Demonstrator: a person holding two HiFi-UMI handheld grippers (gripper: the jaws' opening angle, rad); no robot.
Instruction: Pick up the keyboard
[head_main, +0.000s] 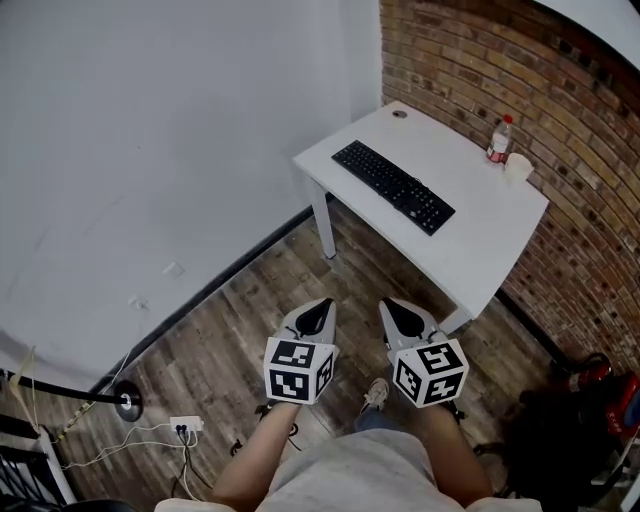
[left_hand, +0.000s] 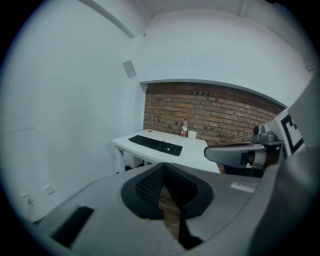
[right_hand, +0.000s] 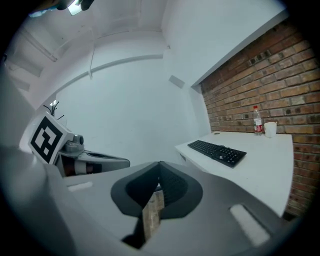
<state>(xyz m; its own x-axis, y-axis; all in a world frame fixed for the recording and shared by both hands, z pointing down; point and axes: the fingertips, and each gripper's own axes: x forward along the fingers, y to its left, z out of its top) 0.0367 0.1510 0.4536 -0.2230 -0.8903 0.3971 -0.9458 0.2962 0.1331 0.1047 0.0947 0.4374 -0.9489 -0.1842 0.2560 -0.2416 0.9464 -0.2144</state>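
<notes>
1. Wood-plank floor (head_main: 230, 330) leads to a white rectangular table (head_main: 480, 250) by the brick wall. The flat black keyboard (head_main: 393, 187) lies on its left half.
2. Left gripper (head_main: 316, 318) and right gripper (head_main: 404, 318) hang side by side, jaws together, holding nothing.
3. Judged step: the approach. The keyboard is well apart, far ahead, so the next move calls for closing in and parting the jaws.

A white table (head_main: 480, 252) stood in the room's corner. A red brick wall (head_main: 470, 60) ran along its far side, a plain white wall (head_main: 160, 120) at its left end, and a wood-plank floor (head_main: 240, 320) beneath.
</notes>
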